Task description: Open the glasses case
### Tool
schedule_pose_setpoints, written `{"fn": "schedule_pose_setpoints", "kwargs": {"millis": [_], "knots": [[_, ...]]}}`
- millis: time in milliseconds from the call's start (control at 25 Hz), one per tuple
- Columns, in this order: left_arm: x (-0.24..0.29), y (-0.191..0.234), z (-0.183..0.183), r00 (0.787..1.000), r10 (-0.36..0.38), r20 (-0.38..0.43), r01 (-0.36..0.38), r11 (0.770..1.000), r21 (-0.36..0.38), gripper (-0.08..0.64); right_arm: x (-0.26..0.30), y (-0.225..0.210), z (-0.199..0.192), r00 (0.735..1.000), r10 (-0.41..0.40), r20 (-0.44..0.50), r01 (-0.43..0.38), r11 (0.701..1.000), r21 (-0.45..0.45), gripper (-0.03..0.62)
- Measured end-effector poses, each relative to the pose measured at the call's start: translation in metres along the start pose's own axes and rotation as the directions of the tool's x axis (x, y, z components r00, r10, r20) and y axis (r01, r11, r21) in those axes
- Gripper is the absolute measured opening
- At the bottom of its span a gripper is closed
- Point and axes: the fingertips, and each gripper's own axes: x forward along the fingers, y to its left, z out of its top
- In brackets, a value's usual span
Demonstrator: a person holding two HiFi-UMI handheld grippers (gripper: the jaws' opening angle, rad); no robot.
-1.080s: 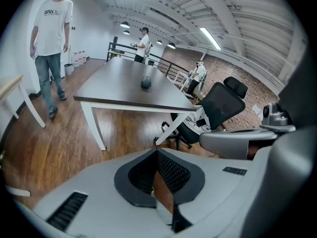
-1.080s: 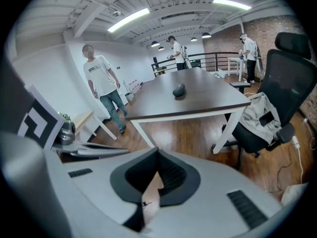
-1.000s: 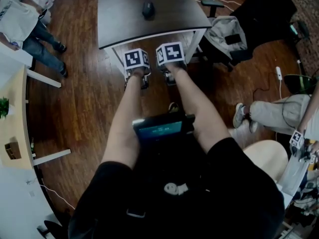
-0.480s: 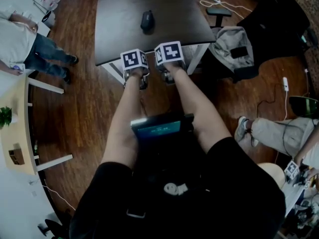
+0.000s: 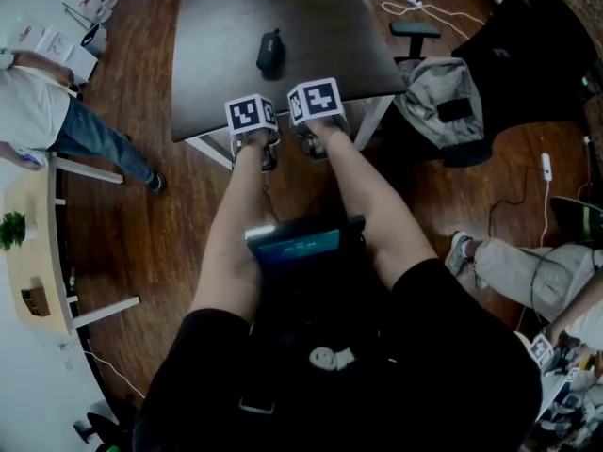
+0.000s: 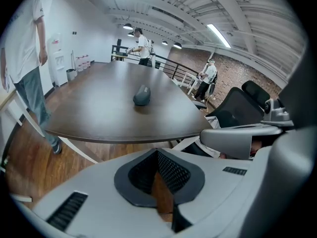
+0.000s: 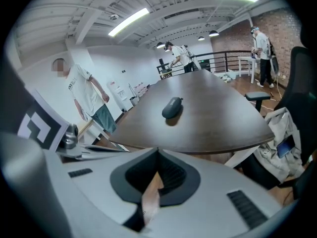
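Plainly, the left gripper (image 6: 161, 180) and right gripper (image 7: 153, 182) are both pressed together on nothing (side by side at the near edge of the dark table (image 5: 212, 83)), while the shut glasses case (image 5: 270, 52) lies farther up it

Strip lights (image 6: 220, 35) above the desk (image 5: 217, 26) glare white. The head view is dim. Gripper views bulge, corners black.

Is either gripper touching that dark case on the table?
Apart. Head view: left gripper and right gripper hover at the table edge, bare wood between them and the case.
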Motion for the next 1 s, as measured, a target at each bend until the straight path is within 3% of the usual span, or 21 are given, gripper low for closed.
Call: {"fn": "schedule_pose_setpoints", "kwargs": {"millis": [480,1000], "knots": [[0.023,0.011,0.023,1.0,-0.008,-0.012,0.008,1.0,-0.019,0.0,0.028,-0.006,0.015,0.999,0.004,-0.047,-0.004,1.0,-0.003,0.009],[0.1,0.052,0.12,0.999,-0.018,-0.05,0.018,1.0,-0.009,0.0,0.11,-0.036,0.101,0.997,-0.032,-0.075,0.034,0.999,0.019,0.009]]}}
